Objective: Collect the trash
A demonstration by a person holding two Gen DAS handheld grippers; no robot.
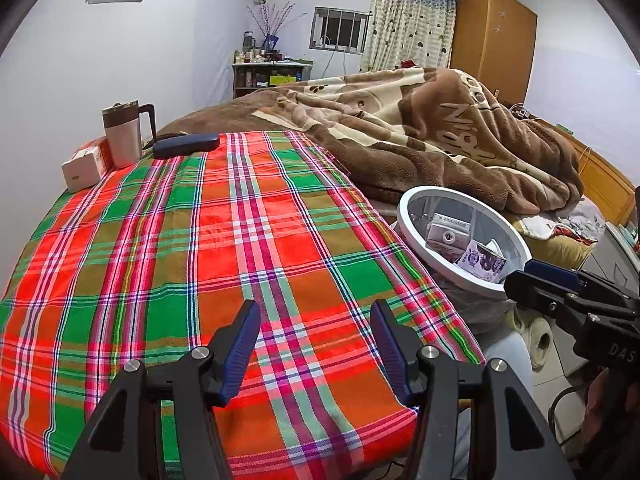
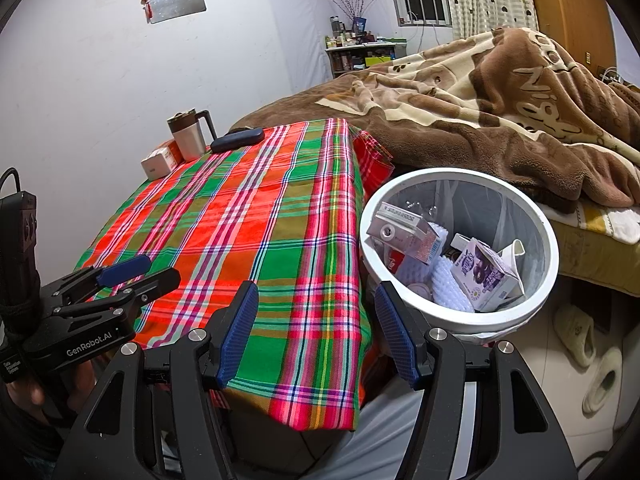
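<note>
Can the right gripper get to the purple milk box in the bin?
Probably yes. The right gripper is open and empty, right beside the bin. The bin has no lid, and the purple milk box lies on top of the other trash, so nothing seems to block the way down.

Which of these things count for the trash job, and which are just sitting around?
Job: white bin; cartons inside it; both claws, open and empty.
Lying about: mug; small box; dark case; blanket; slippers.
</note>
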